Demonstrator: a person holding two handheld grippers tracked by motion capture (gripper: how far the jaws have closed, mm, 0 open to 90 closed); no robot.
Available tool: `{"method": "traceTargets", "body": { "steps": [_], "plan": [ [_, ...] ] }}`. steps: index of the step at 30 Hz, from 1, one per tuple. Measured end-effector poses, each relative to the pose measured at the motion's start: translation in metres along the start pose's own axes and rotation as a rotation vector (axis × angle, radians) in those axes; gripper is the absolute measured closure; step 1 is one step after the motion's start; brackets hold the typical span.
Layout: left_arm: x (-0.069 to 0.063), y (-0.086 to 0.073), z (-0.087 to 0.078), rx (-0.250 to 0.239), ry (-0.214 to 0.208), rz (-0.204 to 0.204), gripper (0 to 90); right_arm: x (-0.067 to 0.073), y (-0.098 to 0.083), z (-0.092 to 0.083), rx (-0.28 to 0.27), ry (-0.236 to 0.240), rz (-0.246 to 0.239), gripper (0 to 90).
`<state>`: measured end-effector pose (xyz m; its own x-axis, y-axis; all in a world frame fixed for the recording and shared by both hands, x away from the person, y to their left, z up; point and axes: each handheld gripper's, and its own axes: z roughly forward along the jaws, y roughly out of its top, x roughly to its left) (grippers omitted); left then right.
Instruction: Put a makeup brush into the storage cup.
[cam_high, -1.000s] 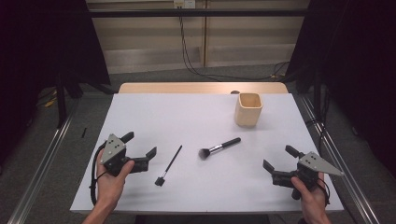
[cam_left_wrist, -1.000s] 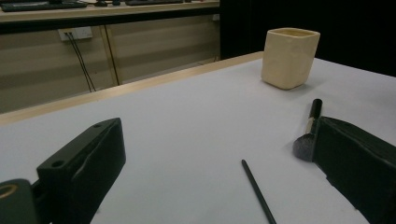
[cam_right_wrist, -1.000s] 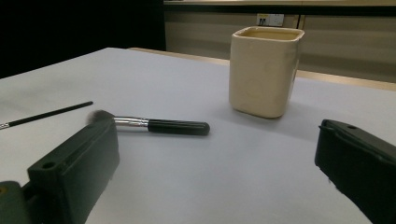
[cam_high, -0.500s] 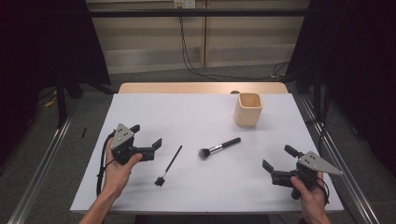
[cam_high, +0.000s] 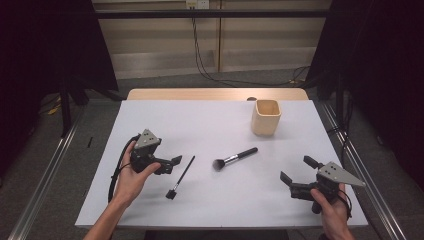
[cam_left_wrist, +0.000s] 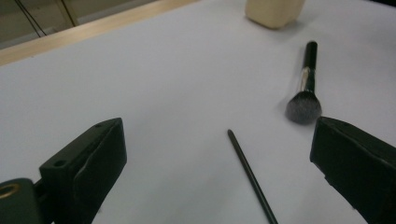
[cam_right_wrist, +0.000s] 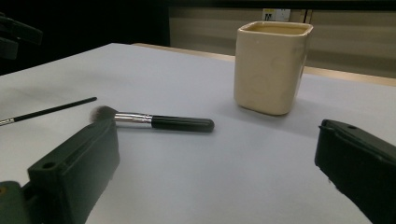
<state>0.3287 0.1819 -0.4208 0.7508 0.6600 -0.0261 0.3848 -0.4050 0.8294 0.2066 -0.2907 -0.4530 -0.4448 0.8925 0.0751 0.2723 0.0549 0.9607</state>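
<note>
Thin black brush (cam_high: 180, 177) flat on white surface (cam_high: 210, 125), just left of thicker powder brush (cam_high: 234, 158), not touching it. Bristle end toward near edge, plain tip pointing away. Nothing lying across or over thin brush. Powder brush well short of cream square cup (cam_high: 265, 117), handle aimed toward cup. Cup upright, back and to the right of powder brush.

Left gripper (cam_high: 171, 163) just left of thin brush, jaws spread wide, empty, clear of brush; seen from left gripper view, brush shaft between the two jaws. Right gripper (cam_high: 295, 176) well right of powder brush, near front edge, jaws likewise spread wide, holding nothing.

No legible writing or brand marks on cup, brushes or grippers.
</note>
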Motion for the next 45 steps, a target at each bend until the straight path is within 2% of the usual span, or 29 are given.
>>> {"method": "traceTargets", "body": {
  "steps": [3,4,5,6,7,8,11,12,14,15,16,17,20,21,22,23,25,28,29,31,33,35,36,37,38,40,44,45],
  "plan": [
    [0.0,0.005,0.001,0.057,-0.001,0.032,3.7,0.0,0.0,0.0,0.0,0.004,-0.009,0.0],
    [0.0,0.005,0.001,0.057,-0.001,0.032,3.7,0.0,0.0,0.0,0.0,0.004,-0.009,0.0],
    [0.0,0.006,0.001,0.077,0.001,0.041,3.7,0.0,0.0,0.0,0.0,0.006,-0.01,0.0],
    [0.0,0.008,0.003,0.12,-0.008,0.041,4.3,0.0,0.0,0.0,0.002,0.008,-0.009,0.0],
    [0.0,0.009,0.004,0.14,-0.013,0.036,4.3,0.0,0.0,0.0,0.003,0.009,-0.01,0.0],
    [0.0,0.009,0.004,0.14,-0.013,0.036,4.4,0.0,0.0,0.0,0.003,0.009,-0.01,0.0],
    [0.001,0.012,0.009,0.204,-0.005,0.037,5.2,0.0,0.0,0.0,0.012,0.017,-0.012,0.0],
    [0.001,0.012,0.009,0.204,-0.005,0.037,5.2,0.0,0.0,0.0,0.012,0.017,-0.012,0.0],
    [0.001,0.013,0.014,0.276,-0.025,0.036,5.2,0.001,0.0,0.001,0.015,0.021,-0.014,0.0],
    [0.001,0.013,0.014,0.276,-0.025,0.036,5.2,0.001,0.0,0.001,0.015,0.021,-0.014,0.0],
    [0.0,0.015,0.017,0.317,-0.04,0.039,5.2,0.001,0.0,0.001,0.017,0.024,-0.014,0.0],
    [0.0,0.015,0.017,0.317,-0.04,0.039,5.2,0.001,0.0,0.001,0.017,0.024,-0.014,0.0],
    [0.0,0.017,0.022,0.359,-0.048,0.028,5.2,0.001,0.0,0.001,0.018,0.026,-0.013,0.0],
    [0.0,0.018,0.023,0.377,-0.064,0.015,5.2,0.001,0.0,0.001,0.018,0.026,-0.013,0.0],
    [0.001,0.019,0.025,0.401,-0.072,0.021,5.2,0.001,0.0,0.001,0.02,0.027,-0.014,0.0],
    [0.0,0.021,0.029,0.447,-0.074,0.022,5.2,0.001,0.0,0.001,0.02,0.03,-0.01,0.0],
    [-0.001,0.022,0.03,0.462,-0.075,0.023,6.2,0.001,0.0,0.001,0.021,0.03,-0.012,0.0],
    [-0.004,0.025,0.034,0.524,-0.092,0.005,7.2,0.001,0.0,0.001,0.021,0.034,-0.011,0.0],
    [-0.004,0.025,0.034,0.524,-0.092,0.005,7.2,0.001,0.0,0.001,0.021,0.034,-0.011,0.0],
    [-0.006,0.025,0.038,0.598,-0.103,0.0,7.3,0.001,0.0,0.001,0.021,0.036,-0.012,0.0],
    [-0.007,0.024,0.04,0.614,-0.1,0.007,7.5,0.001,0.0,0.001,0.022,0.037,-0.011,0.0],
    [-0.007,0.022,0.044,0.668,-0.101,0.003,7.7,0.001,-0.001,0.002,0.025,0.039,-0.012,0.0],
    [-0.007,0.022,0.044,0.668,-0.101,0.003,7.7,0.002,0.0,0.002,0.024,0.04,-0.014,0.0],
    [-0.008,0.021,0.047,0.694,-0.085,-0.007,7.7,0.002,0.0,0.002,0.023,0.04,-0.017,0.0],
    [-0.008,0.021,0.047,0.694,-0.085,-0.007,7.7,0.002,0.0,0.002,0.024,0.04,-0.017,0.0],
    [-0.009,0.019,0.051,0.731,-0.106,-0.011,9.3,0.002,-0.001,0.002,0.025,0.041,-0.016,0.0],
    [-0.014,0.017,0.055,0.756,-0.093,-0.031,10.3,0.002,-0.001,0.002,0.026,0.04,-0.016,0.0],
    [-0.015,0.016,0.056,0.768,-0.101,-0.023,11.4,0.002,-0.001,0.002,0.025,0.041,-0.016,0.0]
  ]
}}
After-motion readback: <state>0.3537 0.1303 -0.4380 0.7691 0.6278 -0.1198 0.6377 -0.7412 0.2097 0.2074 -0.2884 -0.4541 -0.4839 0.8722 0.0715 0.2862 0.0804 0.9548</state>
